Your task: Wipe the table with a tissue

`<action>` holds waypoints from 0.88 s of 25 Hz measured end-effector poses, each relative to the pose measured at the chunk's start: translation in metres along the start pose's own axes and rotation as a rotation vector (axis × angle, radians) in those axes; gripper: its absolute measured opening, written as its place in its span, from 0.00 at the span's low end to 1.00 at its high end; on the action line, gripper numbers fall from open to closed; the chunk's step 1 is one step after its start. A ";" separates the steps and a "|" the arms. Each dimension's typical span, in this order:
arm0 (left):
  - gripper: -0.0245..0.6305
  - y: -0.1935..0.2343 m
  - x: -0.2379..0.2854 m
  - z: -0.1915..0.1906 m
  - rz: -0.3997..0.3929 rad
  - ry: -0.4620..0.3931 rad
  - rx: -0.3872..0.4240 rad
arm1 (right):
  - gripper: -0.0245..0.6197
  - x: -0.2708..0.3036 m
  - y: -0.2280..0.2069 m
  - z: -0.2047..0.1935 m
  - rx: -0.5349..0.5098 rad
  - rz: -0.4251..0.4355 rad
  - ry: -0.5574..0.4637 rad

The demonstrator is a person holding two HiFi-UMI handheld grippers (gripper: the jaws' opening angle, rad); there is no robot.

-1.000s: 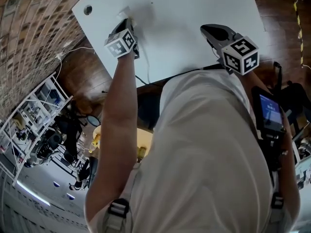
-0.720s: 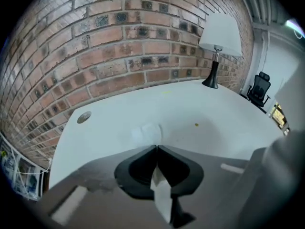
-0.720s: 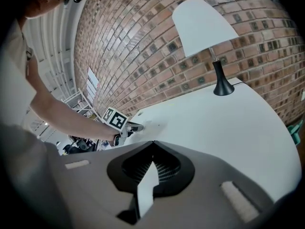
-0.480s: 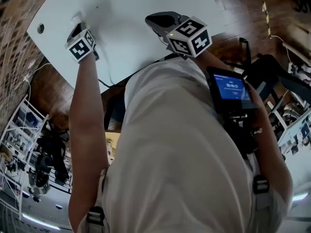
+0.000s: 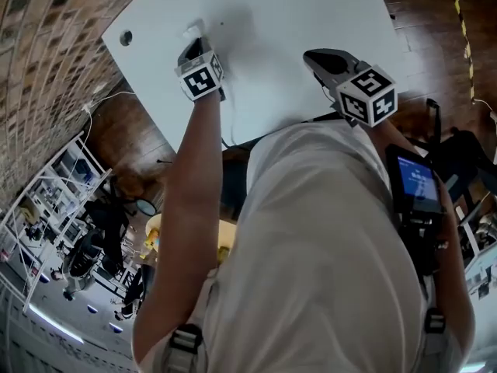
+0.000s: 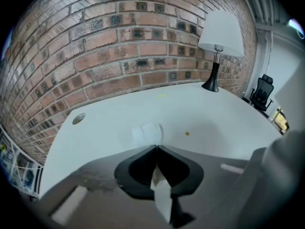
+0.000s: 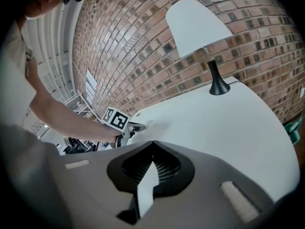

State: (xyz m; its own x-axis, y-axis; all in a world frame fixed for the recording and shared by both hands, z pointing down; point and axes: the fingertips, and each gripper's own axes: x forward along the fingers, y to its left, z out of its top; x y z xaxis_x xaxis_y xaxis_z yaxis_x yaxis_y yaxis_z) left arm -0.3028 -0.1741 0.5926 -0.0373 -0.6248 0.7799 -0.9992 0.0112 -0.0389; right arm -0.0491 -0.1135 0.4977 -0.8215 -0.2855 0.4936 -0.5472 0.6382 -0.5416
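The left gripper (image 6: 156, 148) is pinched shut on the tissue (image 6: 147, 133), down on the table (image 5: 303, 14) near its left edge. The right gripper (image 7: 152, 143) is closed and empty. Dragging on so thin a pinch could tear the tissue or pull it free.

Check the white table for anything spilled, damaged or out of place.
Only a small yellow speck on the table, just right of the tissue pinched in the shut jaws of the left gripper. Nothing looks spilled or damaged; the lamp stands upright.

Head view looks steeply down — gripper views (low) share table (image 5: 295, 14).
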 end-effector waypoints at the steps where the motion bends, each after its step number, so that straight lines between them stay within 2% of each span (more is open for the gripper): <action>1: 0.06 -0.005 0.001 0.002 -0.024 -0.006 0.002 | 0.05 0.001 0.000 0.001 0.002 0.001 0.000; 6: 0.06 -0.013 0.006 0.008 -0.014 -0.001 -0.024 | 0.05 0.006 -0.003 0.007 0.011 0.010 -0.003; 9: 0.06 -0.023 0.009 0.013 -0.052 -0.014 -0.026 | 0.05 0.004 -0.008 0.007 0.014 0.008 -0.001; 12: 0.06 -0.031 0.011 0.018 -0.059 -0.021 -0.033 | 0.05 -0.001 -0.014 0.009 0.018 0.005 -0.003; 22: 0.06 -0.112 0.028 0.045 -0.226 -0.024 0.022 | 0.05 -0.017 -0.035 0.015 0.032 -0.007 -0.020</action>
State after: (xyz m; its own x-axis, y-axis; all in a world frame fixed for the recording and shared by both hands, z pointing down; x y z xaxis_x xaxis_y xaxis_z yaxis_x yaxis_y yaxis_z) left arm -0.1910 -0.2279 0.5913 0.1885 -0.6278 0.7552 -0.9814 -0.1486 0.1214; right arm -0.0182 -0.1418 0.4977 -0.8203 -0.3045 0.4842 -0.5578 0.6132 -0.5593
